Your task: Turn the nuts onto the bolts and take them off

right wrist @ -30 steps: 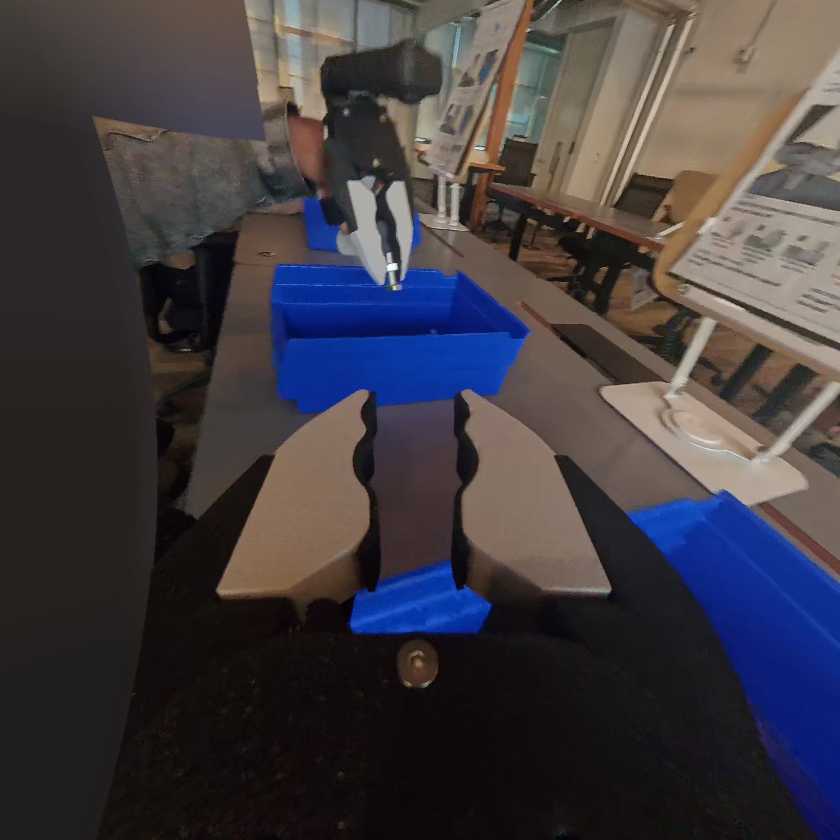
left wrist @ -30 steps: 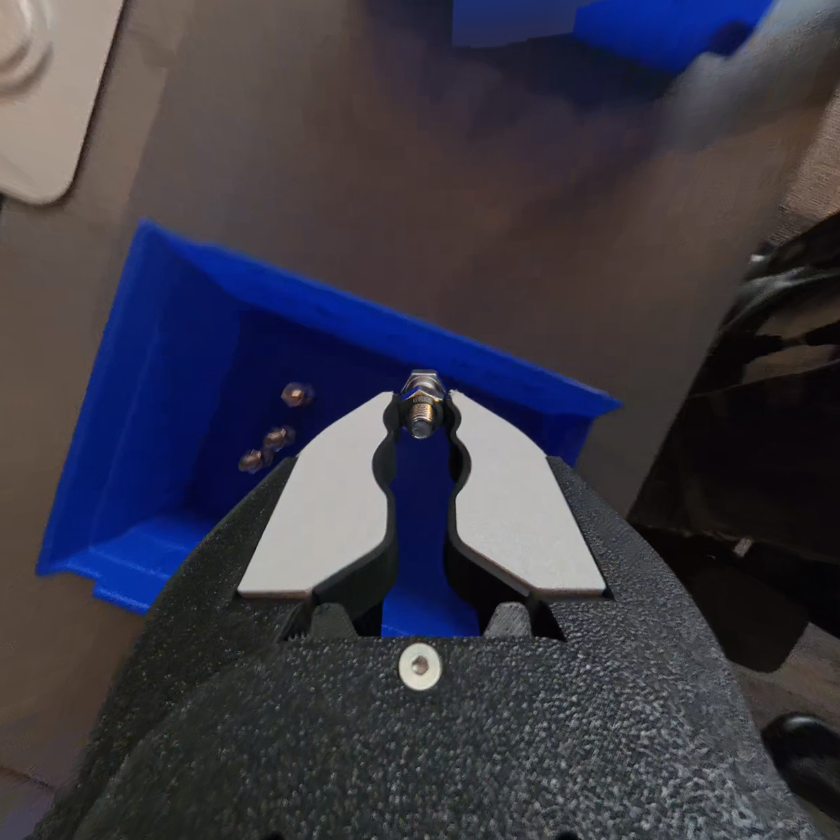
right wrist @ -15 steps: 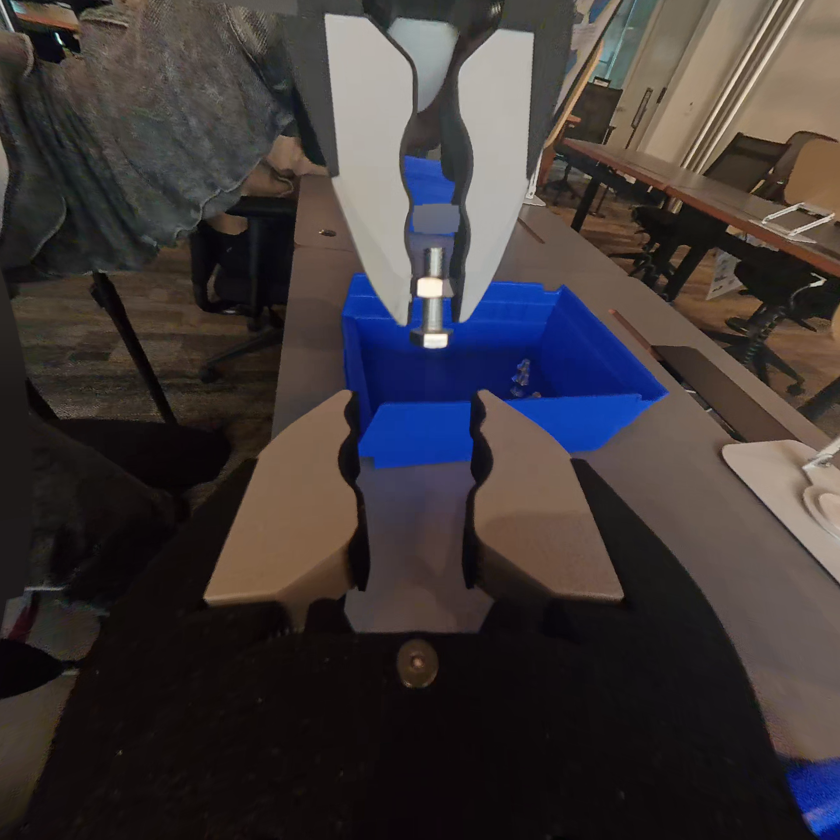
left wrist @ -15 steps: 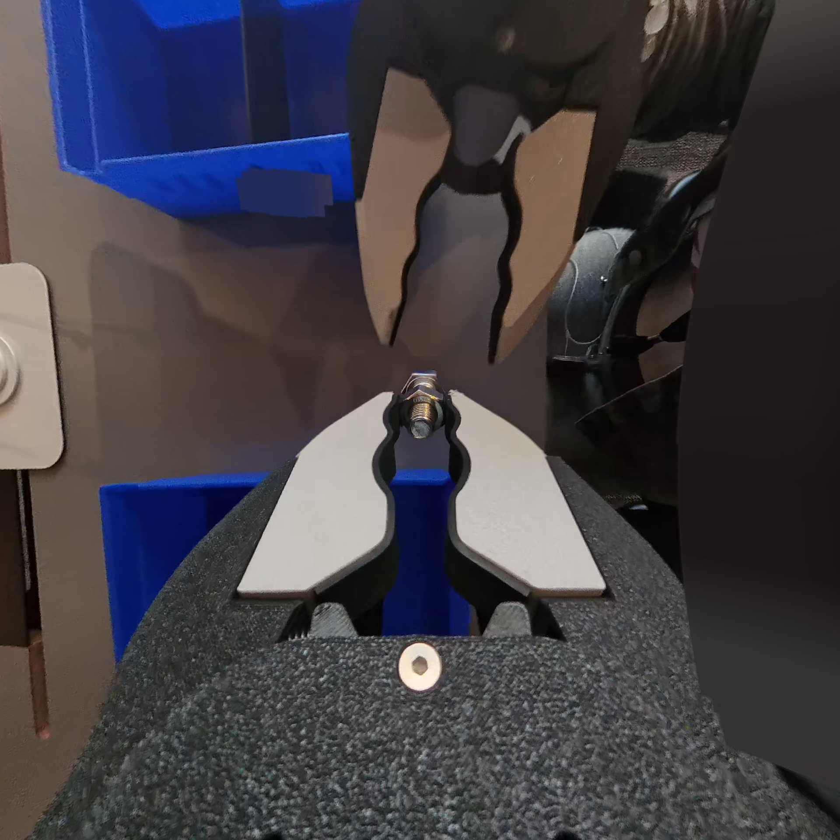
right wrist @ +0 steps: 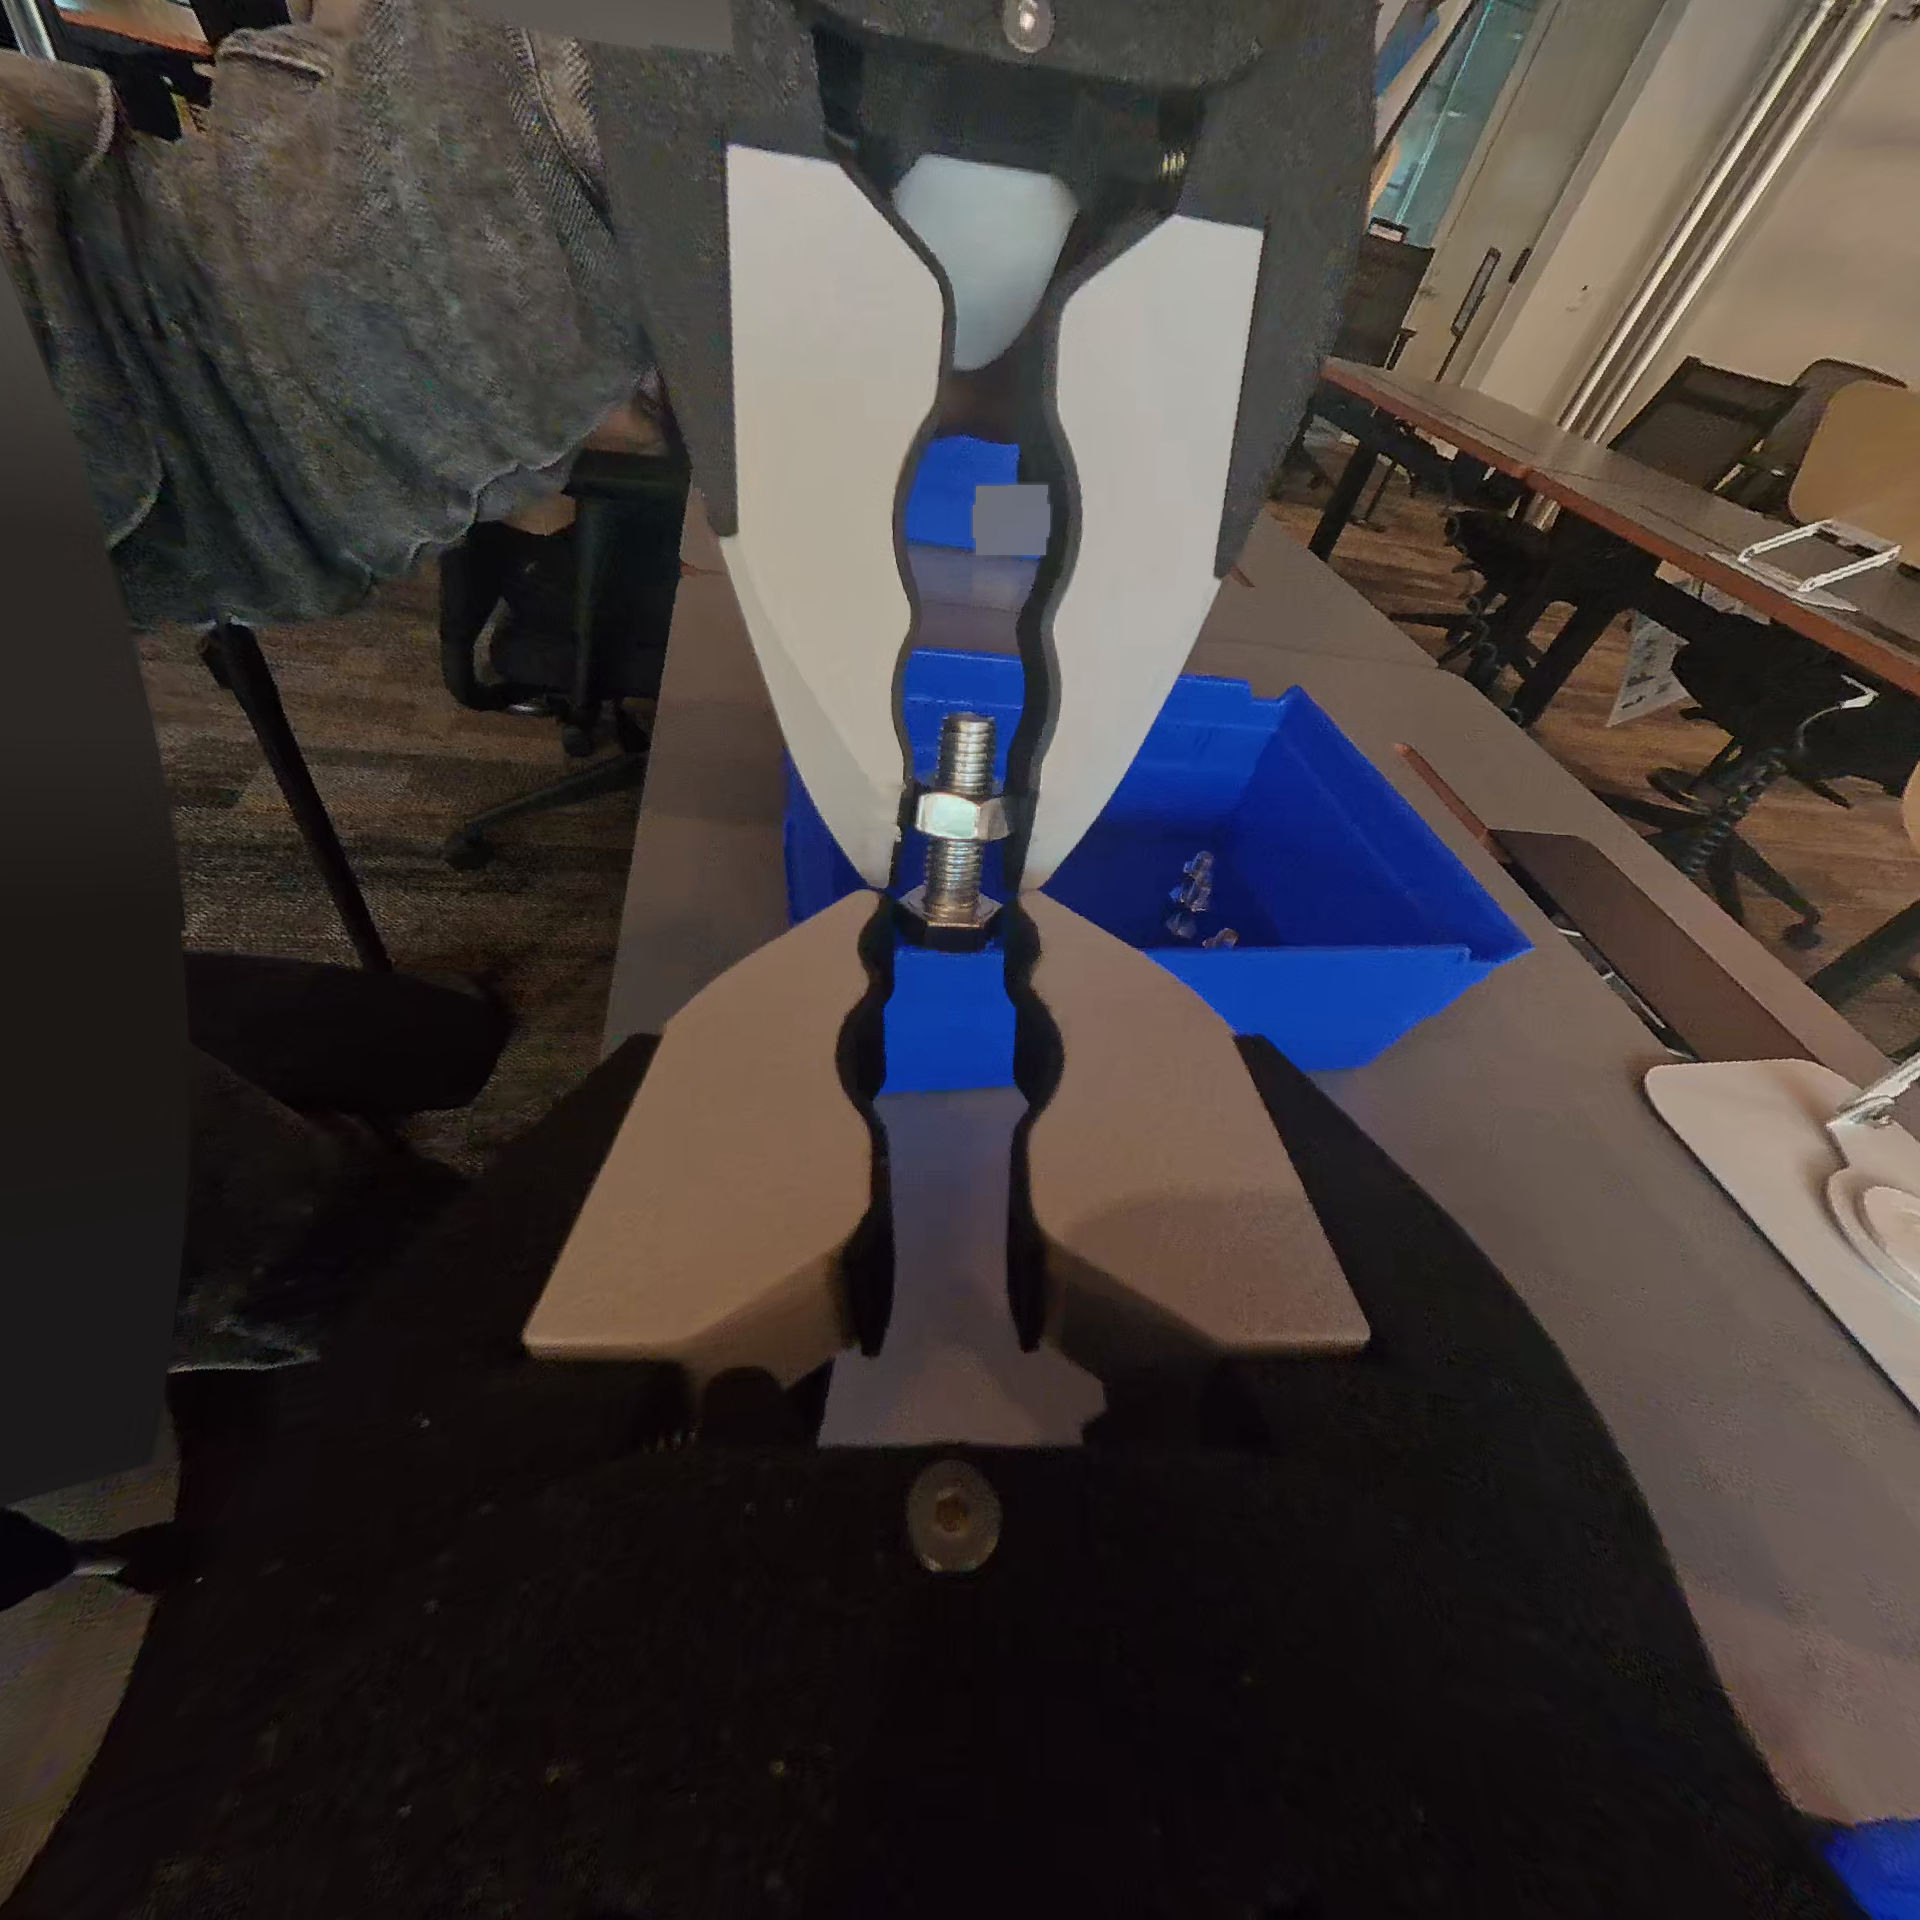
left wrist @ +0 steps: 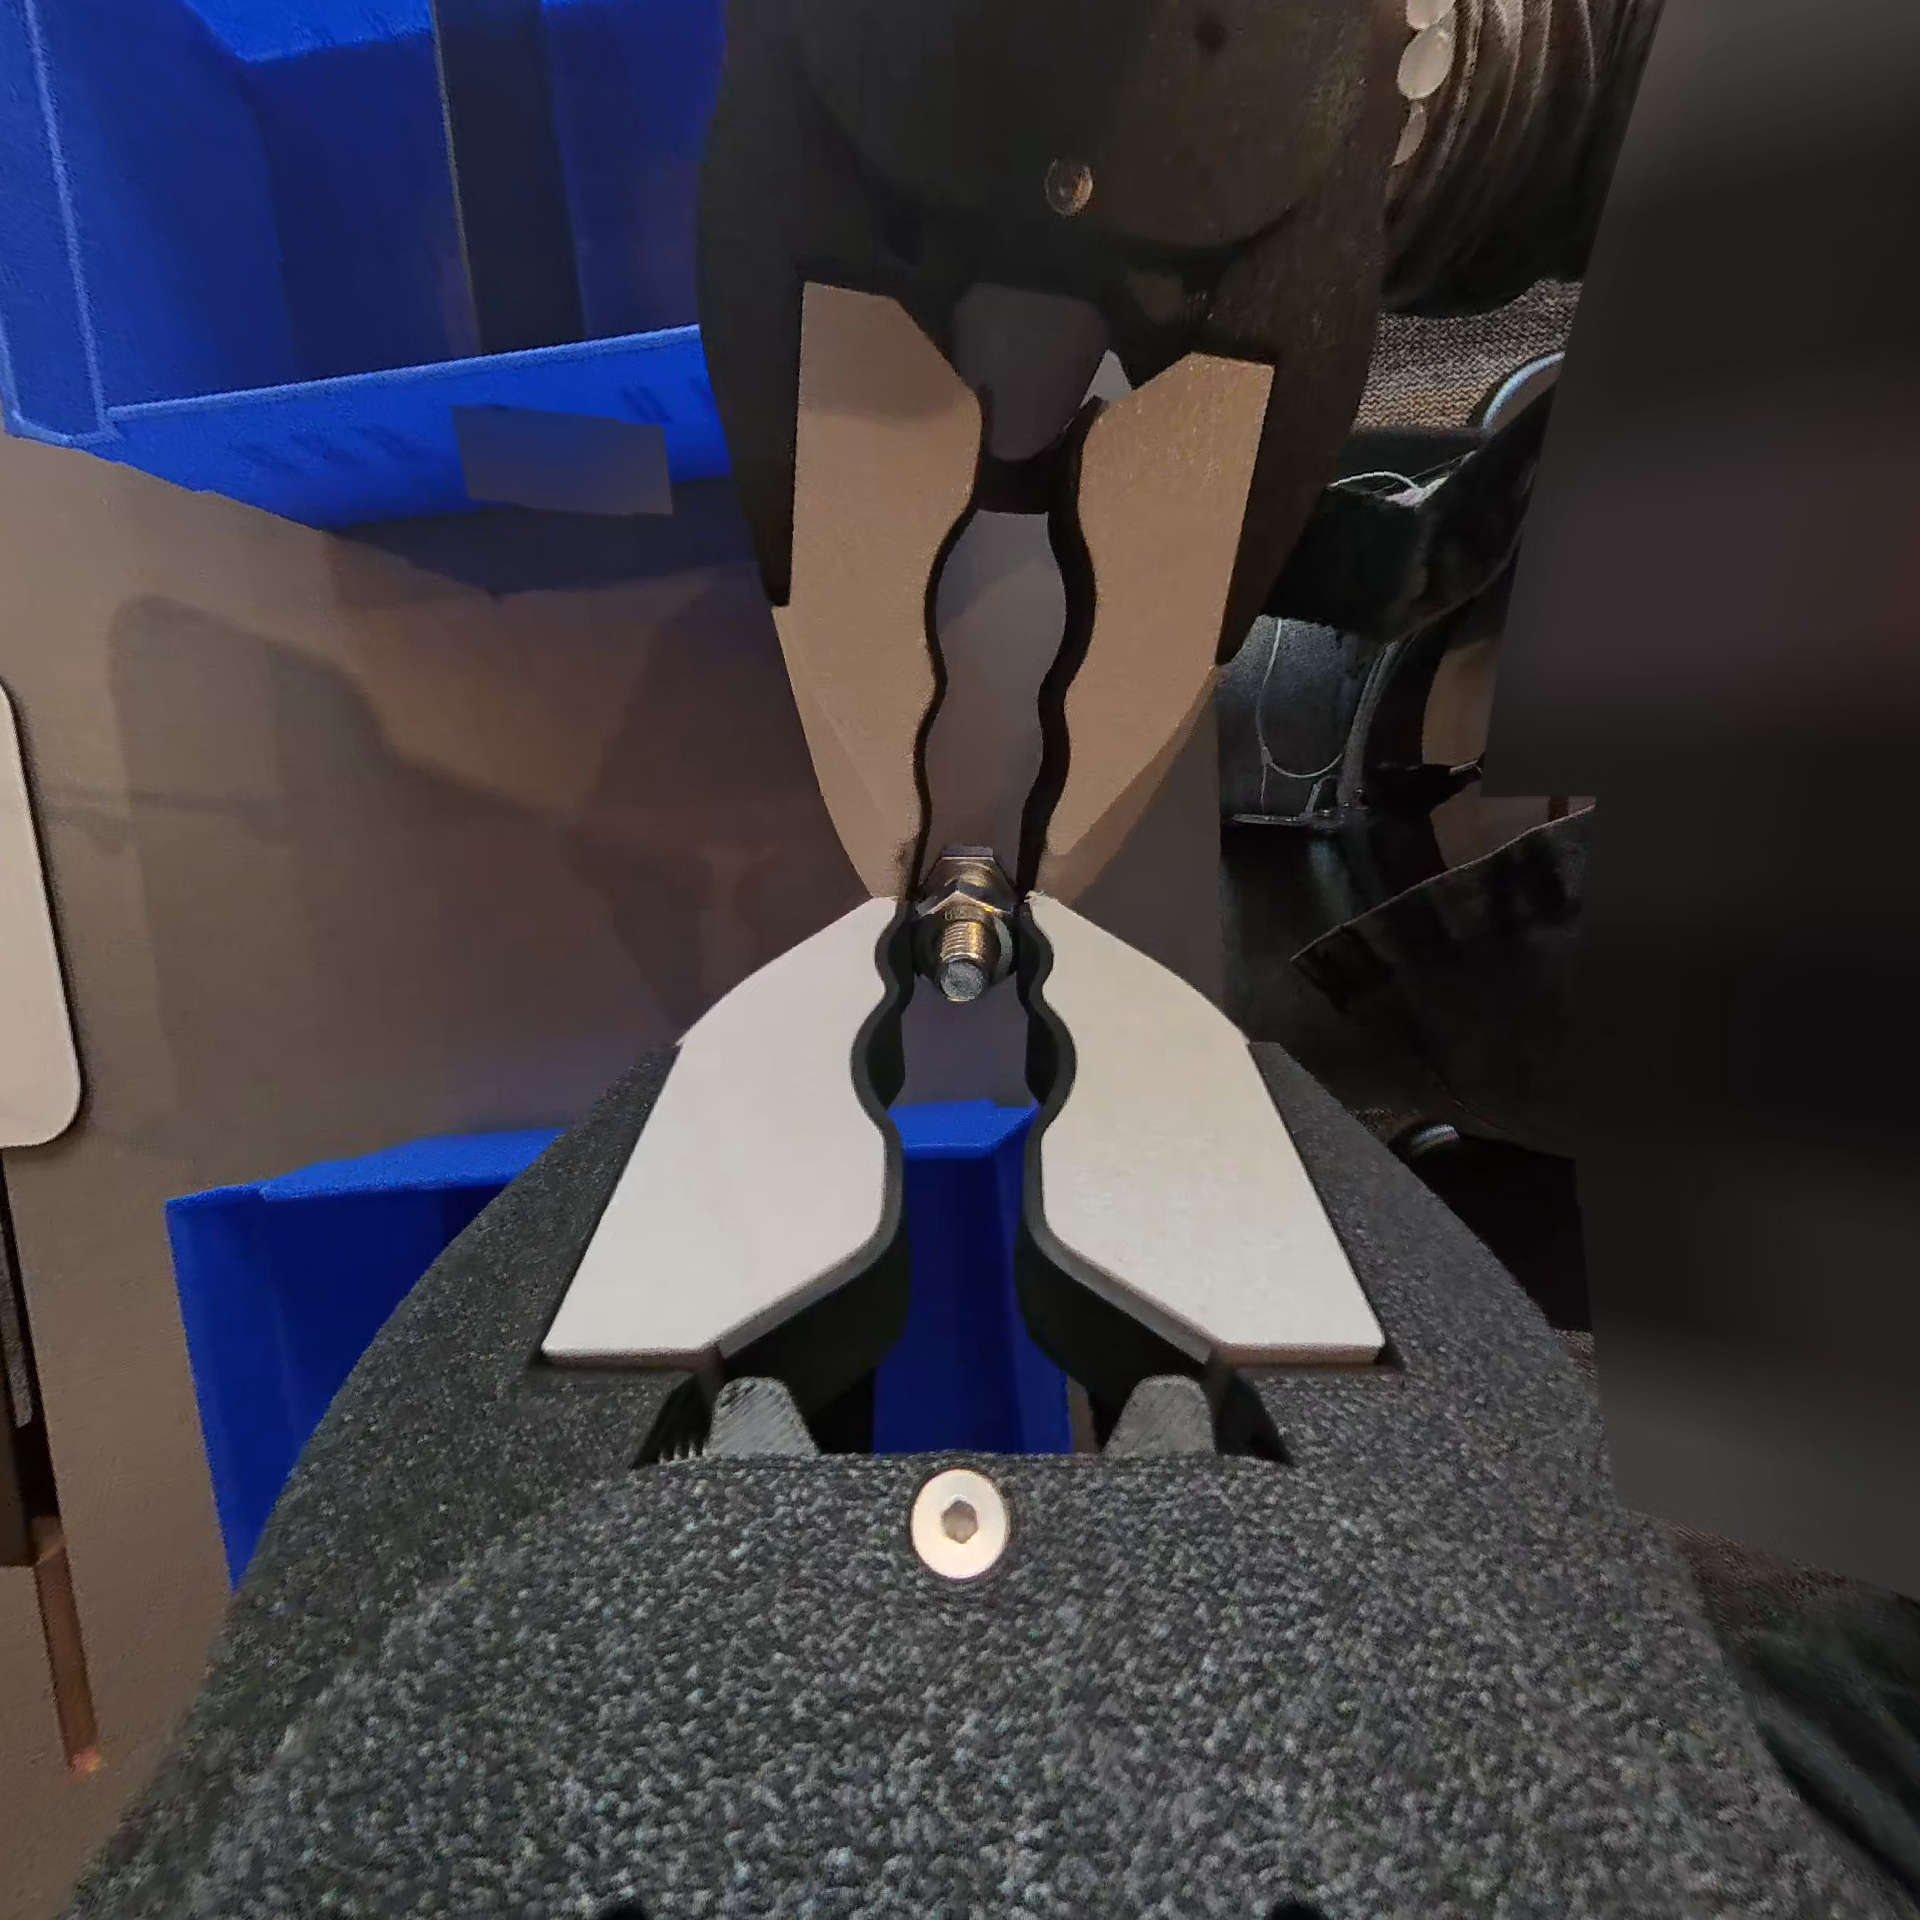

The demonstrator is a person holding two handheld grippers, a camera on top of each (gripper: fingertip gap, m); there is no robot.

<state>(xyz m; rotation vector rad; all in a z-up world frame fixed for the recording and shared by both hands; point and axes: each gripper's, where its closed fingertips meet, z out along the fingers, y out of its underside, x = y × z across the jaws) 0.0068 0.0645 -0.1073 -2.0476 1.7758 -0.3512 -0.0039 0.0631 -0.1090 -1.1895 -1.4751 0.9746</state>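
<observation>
Grey laminate covers the long table (right wrist: 1455,1164), the biggest thing in sight, with more desks and office chairs behind it in the right wrist view. Two blue plastic bins sit on it: the near bin (right wrist: 1330,977) lies just beyond the right gripper's tips and holds a few loose bolts (right wrist: 1195,904) near its front wall; the far bin (left wrist: 343,416) appears at the top left of the left wrist view. A white stand base (right wrist: 1766,1174) rests on the table toward the right.

Above the table the two grippers meet tip to tip. The left gripper (left wrist: 961,935) is clenched on the nut (right wrist: 958,816), which sits partway along the bolt (right wrist: 961,821), the threaded shank running back between its fingers. The right gripper (right wrist: 948,925) has its jaws drawn in around the bolt's hex head (right wrist: 948,916), fingertips (right wrist: 831,935) level with it; whether they are actually pressing on the head or standing a hair off cannot be told. The bolt lies in line with both grippers, held in the air above the near bin's front edge.
</observation>
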